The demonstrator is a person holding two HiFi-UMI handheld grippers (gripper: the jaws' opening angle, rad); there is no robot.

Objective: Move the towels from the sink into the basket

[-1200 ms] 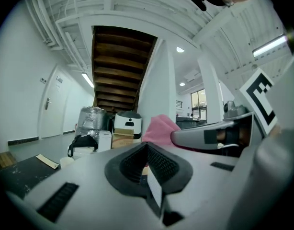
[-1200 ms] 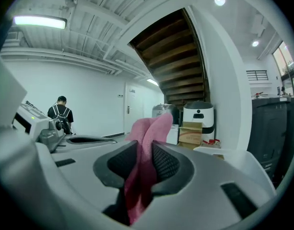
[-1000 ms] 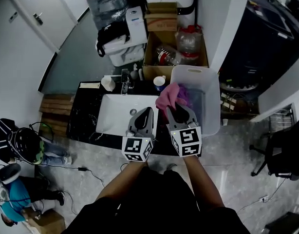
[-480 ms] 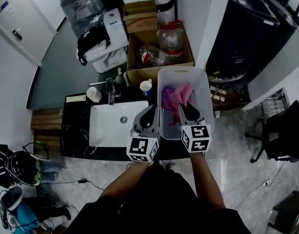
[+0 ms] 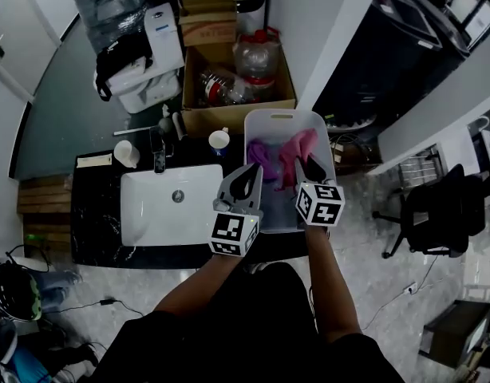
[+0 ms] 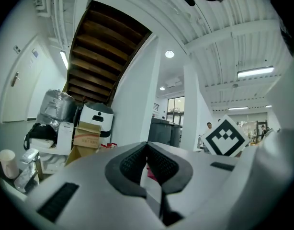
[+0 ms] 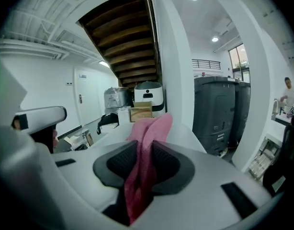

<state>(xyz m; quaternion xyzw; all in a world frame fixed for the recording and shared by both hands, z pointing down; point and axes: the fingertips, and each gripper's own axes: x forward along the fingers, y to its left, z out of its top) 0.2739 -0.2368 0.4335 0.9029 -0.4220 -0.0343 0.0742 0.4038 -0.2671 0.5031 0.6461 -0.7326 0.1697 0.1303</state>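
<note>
Two towels show in the head view, and both lie within the walls of the white basket [image 5: 282, 118], which stands at 3 o'clock of the sink [image 5: 161, 214] at the end of the dark table [image 5: 97, 234]. The purple towel [image 5: 259, 155] lies loose in the basket's 9 o'clock half. The pink towel [image 5: 298, 145] is at its 3 o'clock side, pinched in the right claw [image 5: 310, 168]. The right gripper view shows that claw's jaws closed most of the way onto a folded band of the pink cloth, pads pressing from both sides, with the free end rising past the tips. From the claw the towel runs toward 12 o'clock, its long axis in line with the way the claw points, so its bulk hangs over the basket's inside, not the rim. Whether it touches the bottom I cannot tell. The left claw [image 5: 246, 182] hovers at 9 o'clock of the right one, over the basket's wall on that side, jaws brought together on nothing. The sink basin looks bare, so this is likely the last towel. The coming move seems to belong to the right hand: parting its jaws where they are should drop the cloth inside.
</note>
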